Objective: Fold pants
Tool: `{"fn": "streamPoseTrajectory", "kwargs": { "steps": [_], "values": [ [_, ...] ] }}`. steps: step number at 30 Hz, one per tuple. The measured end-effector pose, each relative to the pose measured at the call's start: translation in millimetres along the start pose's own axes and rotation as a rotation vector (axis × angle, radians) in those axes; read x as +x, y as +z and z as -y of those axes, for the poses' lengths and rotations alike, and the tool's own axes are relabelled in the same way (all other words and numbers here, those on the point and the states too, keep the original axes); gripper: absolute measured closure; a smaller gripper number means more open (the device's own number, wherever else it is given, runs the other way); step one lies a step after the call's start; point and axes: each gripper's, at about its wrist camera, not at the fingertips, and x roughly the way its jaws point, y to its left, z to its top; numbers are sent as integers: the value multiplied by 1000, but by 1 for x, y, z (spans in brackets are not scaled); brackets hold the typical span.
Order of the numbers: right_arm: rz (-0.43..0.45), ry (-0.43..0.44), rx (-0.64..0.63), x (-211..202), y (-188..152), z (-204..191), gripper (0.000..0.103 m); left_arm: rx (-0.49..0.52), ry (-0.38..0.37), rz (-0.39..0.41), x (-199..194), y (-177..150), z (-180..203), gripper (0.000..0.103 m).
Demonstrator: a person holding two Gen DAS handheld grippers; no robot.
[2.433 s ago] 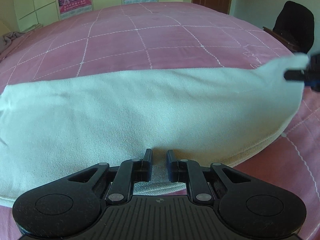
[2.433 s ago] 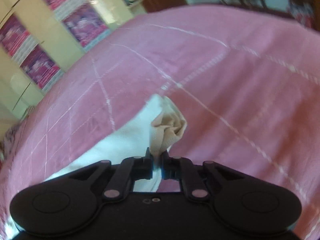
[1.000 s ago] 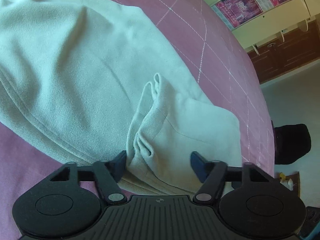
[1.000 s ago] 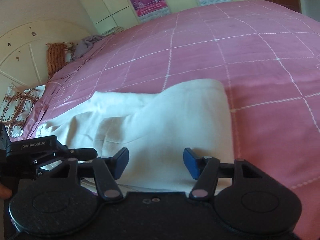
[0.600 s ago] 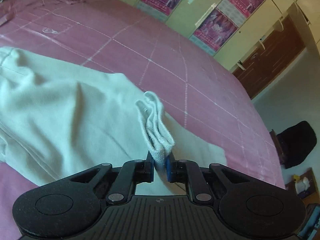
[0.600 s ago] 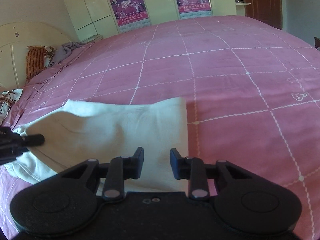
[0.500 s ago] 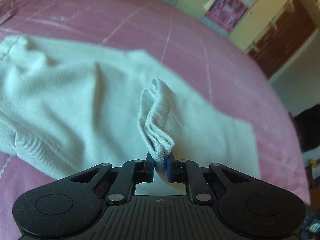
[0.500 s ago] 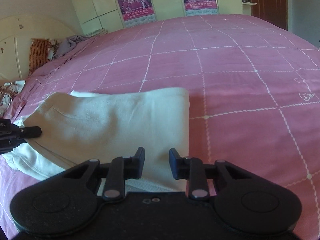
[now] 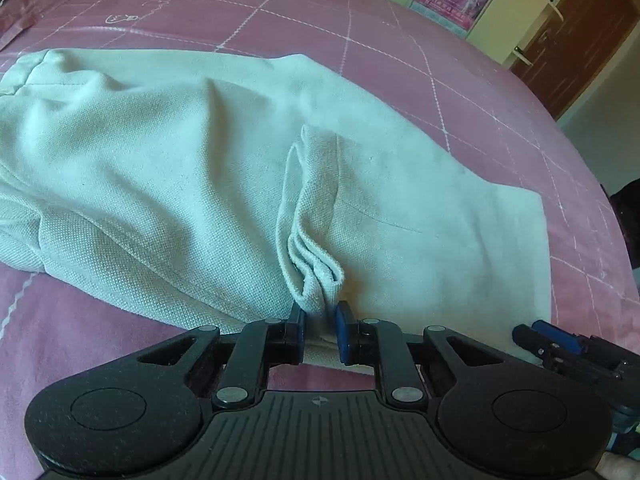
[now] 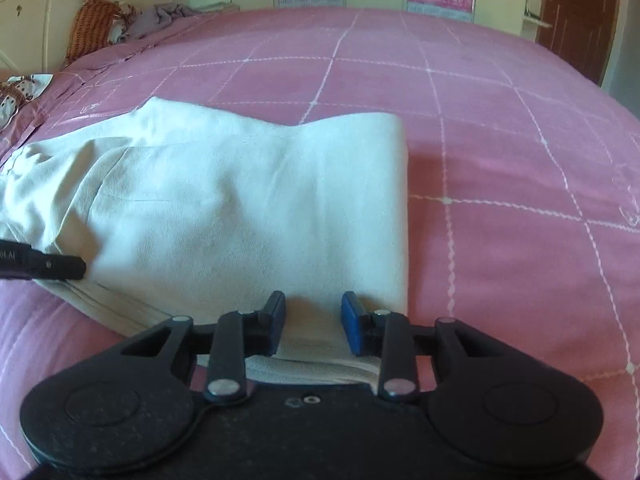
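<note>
Since a second ago, the left hand-held gripper (image 9: 319, 322) has clamped on a bunched fold of the pants (image 9: 168, 168), mid-frame on the bed (image 10: 500, 92). Right hand-held gripper (image 10: 313, 322) jaws, apart, are opening astride the folded end; folds remain.

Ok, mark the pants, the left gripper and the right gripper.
pants (image 9: 160, 168), left wrist view, flat cloth.
left gripper (image 9: 320, 320), left wrist view, between the fingertips.
right gripper (image 10: 313, 318), right wrist view, between the fingertips.
</note>
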Motion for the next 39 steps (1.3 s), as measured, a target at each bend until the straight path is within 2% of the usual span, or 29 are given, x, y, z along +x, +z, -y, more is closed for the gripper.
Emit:
{"fn": "streamPoseTrajectory", "kwargs": {
  "steps": [3,5,9,12,14,16,18,21,23,25,29,39],
  "values": [
    [-22,-10,-13,-5,4,-3,70,-43,-16,50,-18,-1,-5,87],
    [-31,-10,-11,-10,9,-4,70,-47,9,40,-19,-4,-13,87],
    [27,49,35,-18,20,-17,71,-155,1,18,-17,-11,-38,87],
    [68,45,14,-16,27,-35,70,-160,17,32,-20,-13,-42,87],
    [54,28,10,-8,28,-43,69,-168,8,45,-27,-13,-44,87],
    [-24,18,-19,12,18,-50,66,-159,-3,63,-32,-9,-38,87],
    [12,-11,-85,13,10,-58,66,-147,-26,74,-34,-3,-31,87],
    [-1,-11,-82,10,11,-59,66,-131,-36,66,-24,7,-19,87],
    [-2,-3,-66,9,10,-56,66,-113,-13,53,-14,10,-13,87],
    [1,-1,-62,7,9,-57,66,-103,40,31,-4,7,-11,87],
    [5,9,-54,5,6,-55,66,-36,81,50,-3,1,-4,87],
    [-17,34,-18,2,8,-50,65,18,121,61,-16,-3,1,87]
  ]
}}
